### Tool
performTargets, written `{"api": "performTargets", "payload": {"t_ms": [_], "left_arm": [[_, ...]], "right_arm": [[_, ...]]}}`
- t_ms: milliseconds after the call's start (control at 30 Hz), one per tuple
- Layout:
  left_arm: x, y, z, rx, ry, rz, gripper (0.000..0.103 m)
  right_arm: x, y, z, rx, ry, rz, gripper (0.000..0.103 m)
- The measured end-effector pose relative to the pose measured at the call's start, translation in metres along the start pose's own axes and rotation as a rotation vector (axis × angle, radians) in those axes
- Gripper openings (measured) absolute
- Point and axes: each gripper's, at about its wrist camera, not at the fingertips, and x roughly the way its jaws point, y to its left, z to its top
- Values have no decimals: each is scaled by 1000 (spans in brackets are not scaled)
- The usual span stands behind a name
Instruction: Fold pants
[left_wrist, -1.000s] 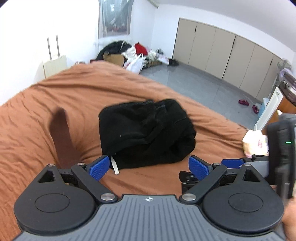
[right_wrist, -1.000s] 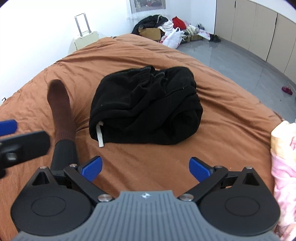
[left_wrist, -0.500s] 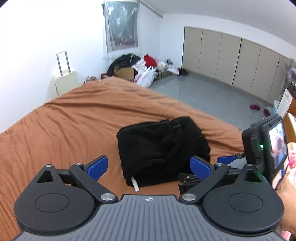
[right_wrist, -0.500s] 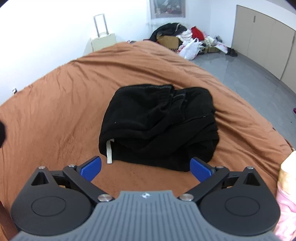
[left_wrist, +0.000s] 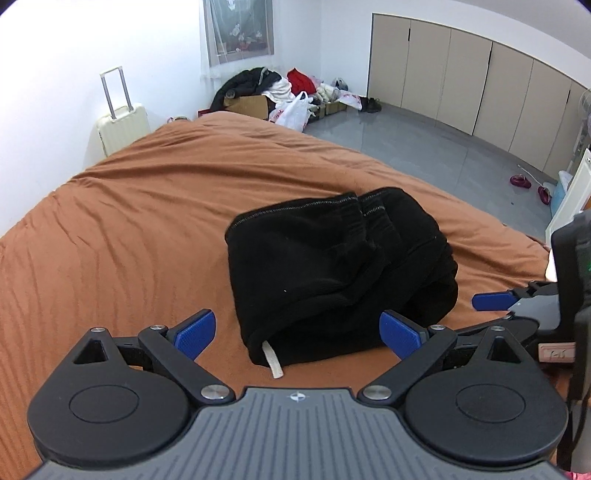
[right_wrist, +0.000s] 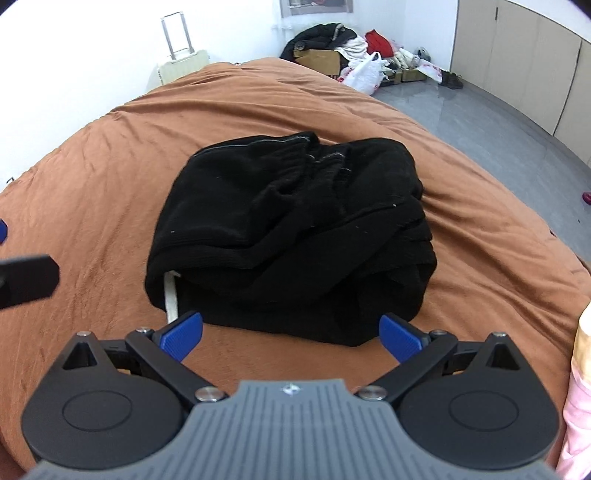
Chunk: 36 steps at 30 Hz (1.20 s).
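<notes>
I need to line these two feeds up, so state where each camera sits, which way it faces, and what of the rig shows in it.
Left wrist: sits on the left tool, looking forward along its open blue fingers over the brown bed at the folded black pants; the right tool pokes in at the right edge.
Right wrist: sits on the right tool, open, facing the same pants closer; a piece of the left tool shows at the left edge.
Shared: pants, white drawstring, bed, suitcase, clothes pile.
</notes>
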Motion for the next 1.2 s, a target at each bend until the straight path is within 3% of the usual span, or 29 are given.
{"api": "performTargets", "payload": {"t_ms": [433, 1200], "left_arm": [[20, 3, -14, -62, 44, 18, 103], [52, 20, -23, -144, 87, 63, 103]], "right_arm": [[10, 0, -5, 24, -6, -53, 98], [44, 17, -3, 4, 7, -64, 98]]}}
